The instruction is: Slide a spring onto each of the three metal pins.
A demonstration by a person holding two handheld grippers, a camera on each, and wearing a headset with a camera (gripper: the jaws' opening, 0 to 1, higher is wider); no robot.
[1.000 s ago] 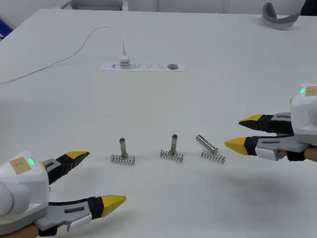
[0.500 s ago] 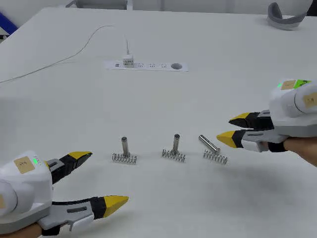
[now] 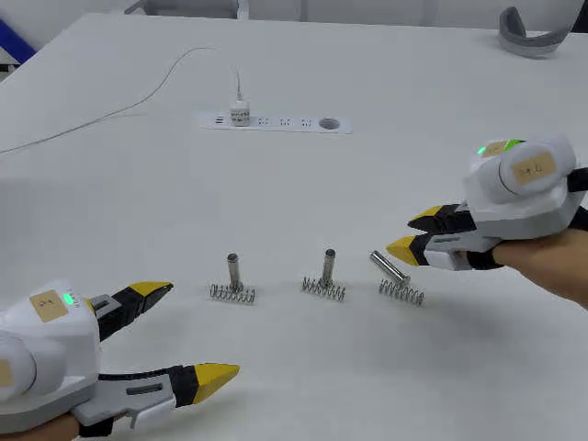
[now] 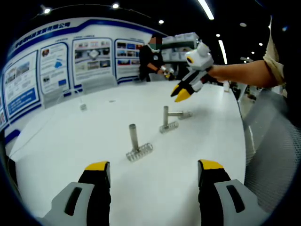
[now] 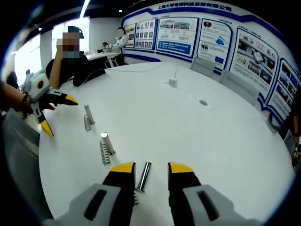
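Short silver metal pins: 3, with 2 upright (image 3: 232,269) (image 3: 328,264) and 1 lying flat (image 3: 390,267)
Small coiled wire springs: 3 (image 3: 231,294) (image 3: 323,290) (image 3: 401,293)
Yellow-tipped two-jaw grippers: 2 (image 3: 195,329) (image 3: 407,233)
Long white power strip: 1 (image 3: 273,121)
White plug with cable: 1 (image 3: 240,115)
Grey curved band: 1 (image 3: 528,20)

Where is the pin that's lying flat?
In the head view it is the rightmost pin, just behind a spring and just ahead of the right gripper.

Three pins (image 3: 328,265) sit in a row on the table (image 3: 413,175), a spring (image 3: 323,290) before each, power strip (image 3: 273,122) behind.
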